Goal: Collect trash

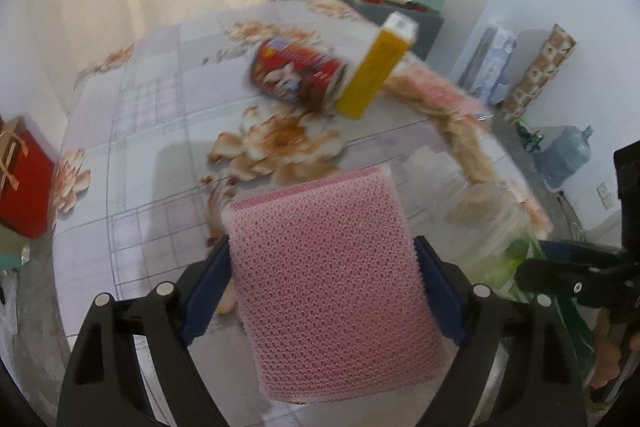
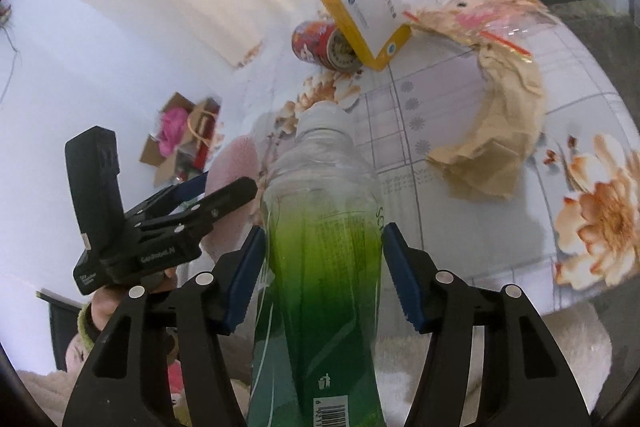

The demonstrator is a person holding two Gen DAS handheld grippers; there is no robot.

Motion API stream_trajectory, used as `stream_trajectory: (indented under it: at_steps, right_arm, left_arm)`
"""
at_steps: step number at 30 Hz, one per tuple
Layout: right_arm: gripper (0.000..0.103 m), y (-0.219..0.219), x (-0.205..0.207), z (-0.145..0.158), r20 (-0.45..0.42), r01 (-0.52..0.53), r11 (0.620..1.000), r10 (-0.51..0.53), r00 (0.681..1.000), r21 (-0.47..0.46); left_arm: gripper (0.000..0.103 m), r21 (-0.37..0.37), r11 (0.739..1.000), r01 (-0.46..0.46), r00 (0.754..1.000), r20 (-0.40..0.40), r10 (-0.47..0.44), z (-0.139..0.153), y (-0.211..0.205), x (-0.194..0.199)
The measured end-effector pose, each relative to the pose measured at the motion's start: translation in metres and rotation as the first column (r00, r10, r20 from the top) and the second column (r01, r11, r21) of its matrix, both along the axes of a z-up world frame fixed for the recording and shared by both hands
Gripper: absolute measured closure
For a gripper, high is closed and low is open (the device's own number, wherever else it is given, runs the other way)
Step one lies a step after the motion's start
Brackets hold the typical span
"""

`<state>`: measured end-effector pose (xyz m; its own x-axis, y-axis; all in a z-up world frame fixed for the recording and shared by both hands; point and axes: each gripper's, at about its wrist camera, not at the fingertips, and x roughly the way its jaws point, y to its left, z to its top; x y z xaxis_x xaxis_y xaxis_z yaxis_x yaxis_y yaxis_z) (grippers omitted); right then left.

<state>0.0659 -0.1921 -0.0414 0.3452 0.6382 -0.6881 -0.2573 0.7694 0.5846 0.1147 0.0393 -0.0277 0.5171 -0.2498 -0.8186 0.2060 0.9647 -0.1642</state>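
A pink mesh sponge (image 1: 328, 267) sits between the blue pads of my left gripper (image 1: 322, 251), which is shut on it above the flowered tablecloth (image 1: 160, 131). My right gripper (image 2: 325, 231) is shut on a clear bottle with a green label (image 2: 320, 187), cap end pointing away; the bottle (image 1: 488, 223) also shows at the right of the left wrist view. Farther back on the table lie a red can (image 1: 296, 71) on its side, a yellow box (image 1: 376, 67) leaning against it, and crumpled brown paper with a clear plastic bag (image 2: 496, 131).
A red gift box (image 1: 20, 179) stands beyond the table's left edge. A water jug (image 1: 568, 155) and patterned boxes (image 1: 540, 71) line the right wall. A grey cabinet (image 1: 400, 11) stands behind the table. An open carton (image 2: 176, 139) sits on the floor.
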Motion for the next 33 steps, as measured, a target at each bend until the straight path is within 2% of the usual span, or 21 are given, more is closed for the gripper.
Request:
stream_trajectory:
  at_steps: [2, 3, 6, 9, 14, 17, 18, 19, 21, 23, 24, 25, 26, 27, 29, 30, 31, 33]
  right_arm:
    - [0.048, -0.011, -0.011, 0.007, 0.019, 0.015, 0.999, -0.015, 1.000, 0.034]
    - [0.055, -0.018, -0.017, 0.011, 0.031, 0.023, 0.998, -0.025, 0.999, 0.053]
    - [0.056, -0.051, -0.039, 0.024, 0.066, 0.075, 0.991, -0.083, 0.994, 0.111]
    - [0.059, -0.089, -0.056, 0.028, 0.081, 0.165, 0.975, -0.178, 0.981, 0.150]
    - [0.066, -0.162, -0.075, 0.014, 0.047, 0.325, 0.919, -0.343, 0.938, 0.221]
    - [0.093, -0.204, -0.087, 0.001, 0.007, 0.406, 0.877, -0.422, 0.906, 0.258]
    - [0.093, -0.226, -0.090, -0.007, -0.027, 0.443, 0.846, -0.456, 0.889, 0.298]
    - [0.093, -0.239, -0.092, -0.011, -0.038, 0.466, 0.832, -0.478, 0.877, 0.301]
    - [0.090, -0.262, -0.088, -0.027, -0.029, 0.502, 0.825, -0.513, 0.858, 0.258]
    - [0.076, -0.274, -0.077, -0.069, -0.071, 0.569, 0.800, -0.567, 0.821, 0.191]
    - [0.094, -0.273, -0.069, -0.099, -0.156, 0.580, 0.794, -0.559, 0.814, 0.180]
    - [0.097, -0.278, -0.070, -0.129, -0.261, 0.594, 0.765, -0.537, 0.802, 0.250]
    - [0.097, -0.280, -0.075, -0.136, -0.269, 0.594, 0.740, -0.530, 0.804, 0.317]
    - [0.096, -0.281, -0.082, -0.140, -0.255, 0.603, 0.728, -0.547, 0.798, 0.326]
    - [0.097, -0.274, -0.083, -0.144, -0.269, 0.598, 0.748, -0.536, 0.800, 0.287]
    - [0.097, -0.271, -0.084, -0.143, -0.263, 0.591, 0.747, -0.531, 0.806, 0.304]
    - [0.097, -0.270, -0.085, -0.141, -0.254, 0.591, 0.745, -0.534, 0.806, 0.310]
    - [0.097, -0.265, -0.085, -0.131, -0.206, 0.575, 0.766, -0.537, 0.818, 0.288]
  left_arm:
    - [0.018, -0.020, 0.999, 0.030, 0.999, 0.017, -0.030, 0.012, -0.013, -0.005]
    - [0.018, -0.031, 0.998, 0.052, 0.998, 0.028, -0.051, 0.018, -0.022, -0.007]
    - [0.018, -0.064, 0.991, 0.117, 0.992, 0.058, -0.113, 0.035, -0.046, -0.013]
    - [0.018, -0.083, 0.974, 0.210, 0.975, 0.090, -0.202, 0.048, -0.085, -0.014]
    - [0.018, -0.124, 0.931, 0.343, 0.939, 0.078, -0.335, 0.053, -0.157, -0.008]
    - [0.018, -0.158, 0.890, 0.428, 0.904, 0.062, -0.423, 0.051, -0.206, -0.004]
    - [0.018, -0.167, 0.880, 0.444, 0.896, 0.053, -0.442, 0.049, -0.220, -0.003]
    - [0.018, -0.175, 0.867, 0.466, 0.883, 0.036, -0.468, 0.045, -0.241, 0.001]
    - [0.018, -0.193, 0.852, 0.486, 0.869, 0.009, -0.494, 0.036, -0.271, 0.007]
    - [0.018, -0.247, 0.834, 0.494, 0.856, -0.030, -0.516, 0.026, -0.293, 0.009]
    - [0.018, -0.248, 0.832, 0.497, 0.851, -0.050, -0.523, 0.020, -0.301, 0.009]
    - [0.018, -0.237, 0.831, 0.503, 0.846, -0.059, -0.529, 0.018, -0.304, 0.007]
    - [0.018, -0.229, 0.828, 0.512, 0.841, -0.060, -0.537, 0.017, -0.306, 0.005]
    - [0.018, -0.222, 0.825, 0.520, 0.837, -0.060, -0.544, 0.015, -0.309, 0.003]
    - [0.018, -0.207, 0.835, 0.510, 0.842, -0.080, -0.534, 0.011, -0.309, 0.002]
    - [0.018, -0.214, 0.839, 0.500, 0.847, -0.082, -0.525, 0.010, -0.307, 0.004]
    - [0.018, -0.222, 0.841, 0.494, 0.850, -0.081, -0.520, 0.010, -0.303, 0.006]
    - [0.018, -0.224, 0.848, 0.479, 0.859, -0.076, -0.506, 0.011, -0.297, 0.009]
